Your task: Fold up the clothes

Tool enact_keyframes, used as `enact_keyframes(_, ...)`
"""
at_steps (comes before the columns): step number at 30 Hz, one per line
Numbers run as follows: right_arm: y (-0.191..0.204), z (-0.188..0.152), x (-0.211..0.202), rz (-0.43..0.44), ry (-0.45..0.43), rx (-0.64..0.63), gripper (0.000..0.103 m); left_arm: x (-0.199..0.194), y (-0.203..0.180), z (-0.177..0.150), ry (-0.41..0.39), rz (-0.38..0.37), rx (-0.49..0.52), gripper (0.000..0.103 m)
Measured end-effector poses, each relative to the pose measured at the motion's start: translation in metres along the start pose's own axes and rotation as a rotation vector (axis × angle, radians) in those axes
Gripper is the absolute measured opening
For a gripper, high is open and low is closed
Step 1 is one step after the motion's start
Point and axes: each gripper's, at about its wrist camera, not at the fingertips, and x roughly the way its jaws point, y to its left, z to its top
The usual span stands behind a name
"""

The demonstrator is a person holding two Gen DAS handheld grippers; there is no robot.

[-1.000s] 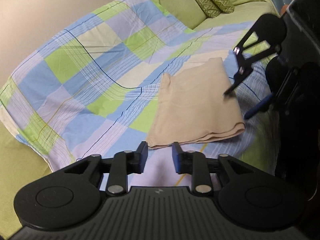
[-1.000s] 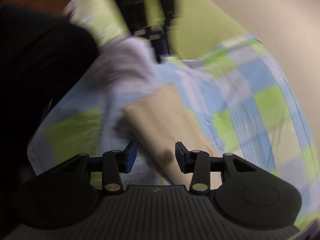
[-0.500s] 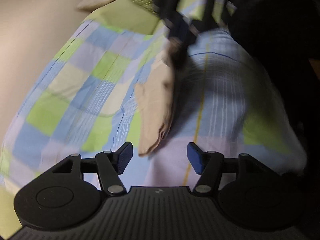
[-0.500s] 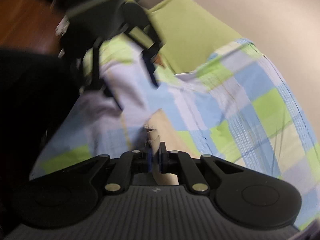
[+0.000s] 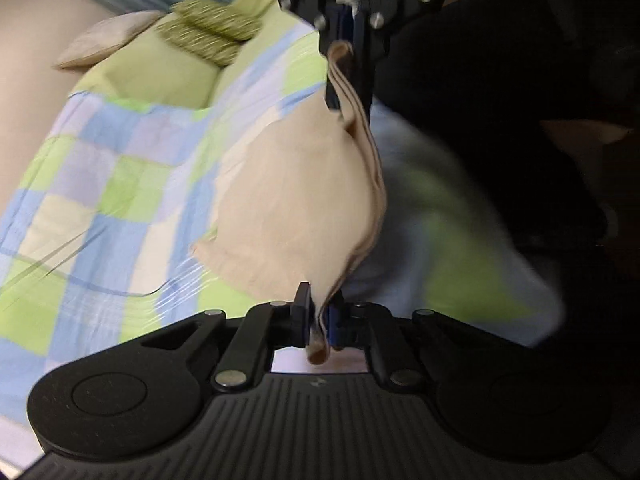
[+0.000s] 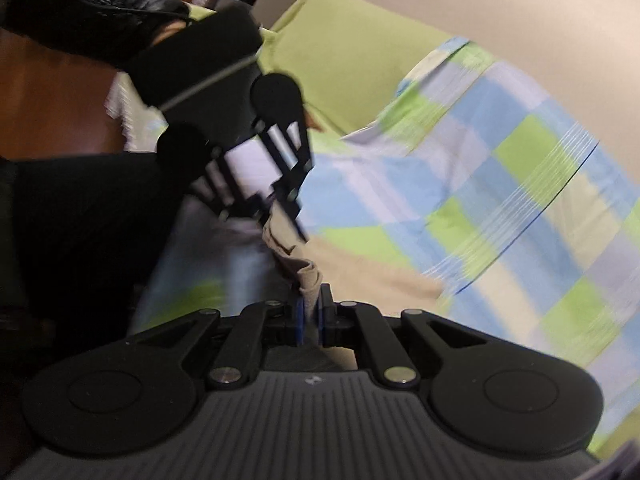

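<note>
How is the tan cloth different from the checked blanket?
The tan cloth is one plain colour; the blanket has blue, green and pale squares. The cloth is folded and held up by the left gripper and right gripper; the blanket lies spread out. The cloth looks much smaller. Both are soft fabric.

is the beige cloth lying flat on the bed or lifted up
Lifted: the beige cloth hangs folded between the left gripper and right gripper, both shut on its edge.
</note>
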Motion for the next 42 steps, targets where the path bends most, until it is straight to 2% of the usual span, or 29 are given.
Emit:
enact_keyframes(2,-0.001,-0.001,-0.007,0.034,-0.021,0.045,0.003,-0.002,0.017,0.006,-0.006,-0.059,-0.014,0.008)
enact_keyframes(5,-0.02,-0.005,-0.022,0.051,-0.094,0.194,0.003,-0.005,0.043,0.014,-0.016,-0.146,-0.034,0.008)
enact_keyframes(9,-0.07,-0.02,-0.027,0.061,-0.187,0.484,0.003,-0.009,0.078,0.025,-0.028,-0.264,-0.061,0.009)
enact_keyframes(14,-0.127,-0.063,-0.014,0.04,-0.245,0.832,0.004,0.026,0.1,0.017,-0.012,-0.298,-0.187,0.015)
enact_keyframes(17,-0.141,-0.087,-0.002,0.011,-0.232,0.956,0.004,0.05,0.112,0.011,0.0,-0.311,-0.268,0.018)
enact_keyframes(19,-0.147,-0.103,0.01,0.003,-0.216,1.029,0.004,0.066,0.12,0.007,0.008,-0.319,-0.322,0.025)
enact_keyframes(23,-0.151,-0.123,0.027,-0.012,-0.169,1.113,0.005,0.098,0.136,-0.001,0.023,-0.336,-0.431,0.038)
enact_keyframes(26,-0.146,-0.139,0.024,-0.03,-0.152,1.162,0.014,0.109,0.143,-0.012,0.011,-0.335,-0.54,0.042)
enact_keyframes(27,-0.144,-0.142,0.022,-0.035,-0.156,1.17,0.015,0.107,0.142,-0.017,-0.001,-0.33,-0.58,0.04)
enact_keyframes(29,-0.143,-0.144,0.021,-0.04,-0.168,1.183,0.015,0.104,0.14,-0.027,-0.025,-0.324,-0.654,0.028)
enact_keyframes(30,-0.142,-0.144,0.022,-0.036,-0.169,1.182,0.014,0.103,0.137,-0.029,-0.04,-0.325,-0.679,0.018)
enact_keyframes(31,-0.14,-0.144,0.022,-0.03,-0.169,1.178,0.009,0.102,0.136,-0.031,-0.055,-0.324,-0.697,0.012)
enact_keyframes(34,-0.14,-0.139,0.025,-0.012,-0.171,1.164,0.006,0.093,0.136,-0.032,-0.076,-0.29,-0.729,0.005)
enact_keyframes(38,-0.149,-0.131,0.025,-0.008,-0.216,1.143,0.006,0.085,0.14,-0.037,-0.082,-0.241,-0.776,0.005)
enact_keyframes(42,-0.154,-0.135,0.037,-0.005,-0.181,1.155,0.006,0.098,0.141,-0.044,-0.054,-0.22,-0.824,0.002)
